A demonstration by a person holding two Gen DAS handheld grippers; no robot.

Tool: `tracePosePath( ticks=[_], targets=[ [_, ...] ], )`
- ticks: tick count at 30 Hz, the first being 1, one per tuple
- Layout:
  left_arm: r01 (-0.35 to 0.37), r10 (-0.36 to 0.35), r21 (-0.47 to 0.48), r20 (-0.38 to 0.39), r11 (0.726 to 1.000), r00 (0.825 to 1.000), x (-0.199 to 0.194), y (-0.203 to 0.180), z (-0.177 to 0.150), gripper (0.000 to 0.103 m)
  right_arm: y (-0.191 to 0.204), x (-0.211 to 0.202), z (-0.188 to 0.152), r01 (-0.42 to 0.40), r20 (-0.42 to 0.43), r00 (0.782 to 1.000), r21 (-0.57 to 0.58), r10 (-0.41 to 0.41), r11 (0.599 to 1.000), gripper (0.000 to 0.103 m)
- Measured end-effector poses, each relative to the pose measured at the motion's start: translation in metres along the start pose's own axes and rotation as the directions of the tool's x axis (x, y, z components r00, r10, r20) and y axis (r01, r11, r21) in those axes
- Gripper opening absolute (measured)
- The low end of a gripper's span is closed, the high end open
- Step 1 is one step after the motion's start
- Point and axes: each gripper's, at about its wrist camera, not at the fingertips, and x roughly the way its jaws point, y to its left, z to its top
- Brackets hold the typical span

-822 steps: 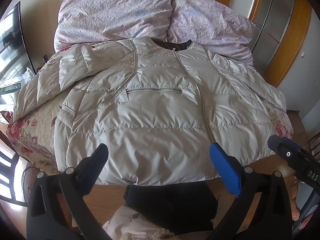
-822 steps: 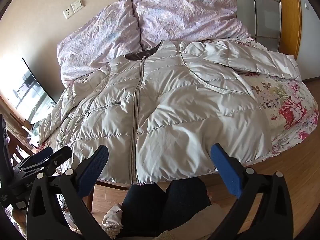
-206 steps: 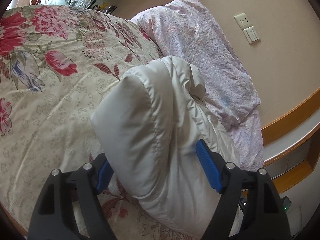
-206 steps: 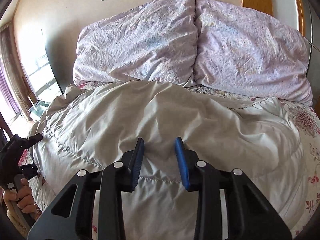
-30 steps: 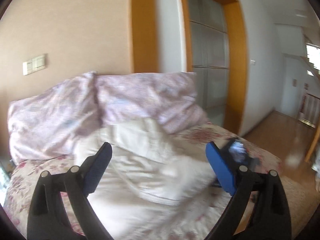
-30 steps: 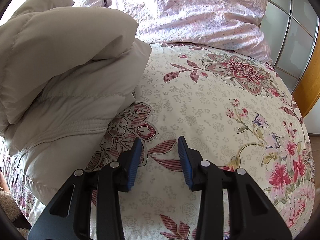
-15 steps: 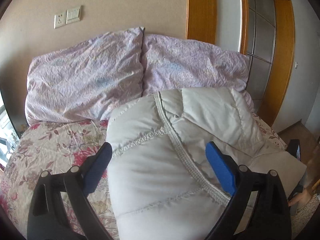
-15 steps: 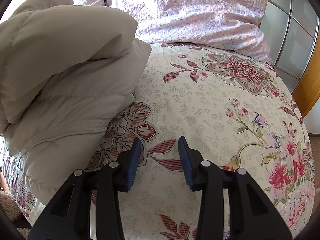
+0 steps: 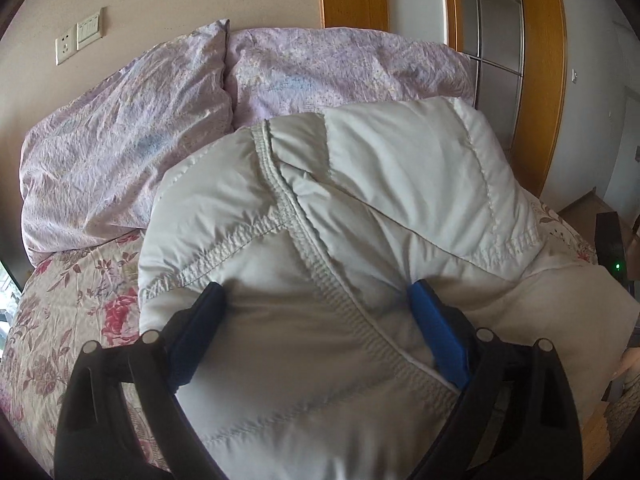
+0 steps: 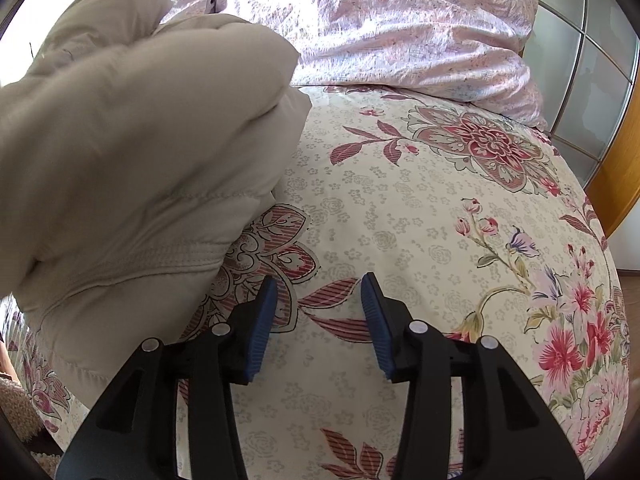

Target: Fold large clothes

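A pale beige quilted puffer jacket (image 9: 340,208) lies folded into a thick bundle on the floral bedspread. My left gripper (image 9: 316,300) is open wide, its two fingers pressed into the top of the bundle on either side of a stitched seam. In the right wrist view the same jacket (image 10: 132,168) bulges at the left. My right gripper (image 10: 320,292) is open a little and empty, low over the bare bedspread (image 10: 420,240) just right of the bundle.
Two lilac pillows (image 9: 160,120) stand against the headboard wall behind the jacket; they also show in the right wrist view (image 10: 380,24). A wooden door frame and glass panels (image 9: 532,80) stand at the right. The bed's edge falls away at the right.
My left gripper has come down and forward onto the folded jacket, fingers now sunk into it. My right gripper has stayed in place over the bedspread.
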Motion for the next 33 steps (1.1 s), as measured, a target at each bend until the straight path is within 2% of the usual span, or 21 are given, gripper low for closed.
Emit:
tracePosePath(
  ticks=[3,5,8,9,12,14,18,22,25,29,31,33],
  targets=[
    [0.007,-0.007,0.021,-0.003,1.0,1.0,0.011,-0.011,-0.005,0.093,0.0,0.0,0.001,0.006,0.0,1.0,0.001,-0.006,1.0,0.046],
    [-0.015,0.015,0.045,0.003,0.999,1.0,0.017,-0.018,-0.009,0.093,-0.001,0.0,0.001,0.028,0.0,1.0,0.013,-0.028,1.0,0.048],
    [-0.008,0.008,0.039,0.001,0.999,1.0,0.013,-0.014,-0.006,0.092,-0.017,-0.01,0.007,0.075,-0.011,0.997,0.111,-0.074,0.991,0.048],
    [0.007,-0.007,0.03,0.0,1.0,1.0,0.008,-0.01,-0.005,0.092,-0.022,-0.02,0.011,0.082,0.011,0.996,0.14,-0.084,0.987,0.048],
    [0.063,-0.063,-0.034,0.021,0.997,0.998,-0.014,0.012,0.001,0.092,-0.023,-0.071,0.034,0.067,0.151,0.984,0.195,-0.097,0.979,0.048],
    [0.062,-0.058,-0.069,0.051,0.996,0.997,-0.029,0.031,0.008,0.093,-0.007,-0.105,0.056,0.007,0.253,0.966,0.181,-0.053,0.984,0.048],
    [0.005,0.007,-0.124,0.09,0.992,0.996,-0.041,0.069,0.024,0.093,0.058,-0.13,0.098,-0.104,0.343,0.936,0.047,0.082,0.993,0.048],
    [-0.041,0.051,-0.149,0.069,0.988,0.996,-0.032,0.091,0.032,0.093,0.129,-0.112,0.125,-0.137,0.318,0.933,-0.115,0.167,0.984,0.047],
    [-0.047,0.053,-0.143,0.039,0.989,0.998,-0.019,0.097,0.031,0.093,0.163,-0.089,0.136,-0.093,0.284,0.947,-0.208,0.152,0.974,0.047],
    [-0.066,0.069,-0.112,0.017,0.992,0.997,-0.003,0.095,0.028,0.093,0.153,-0.049,0.139,-0.031,0.205,0.976,-0.185,0.07,0.982,0.042],
    [-0.064,0.065,-0.103,0.008,0.993,0.998,0.006,0.094,0.027,0.093,0.131,-0.032,0.135,-0.027,0.177,0.983,-0.151,0.054,0.988,0.041],
    [-0.048,0.049,-0.099,0.012,0.994,0.999,0.012,0.09,0.026,0.094,0.114,-0.02,0.13,-0.051,0.172,0.983,-0.114,0.07,0.992,0.041]
  ],
)
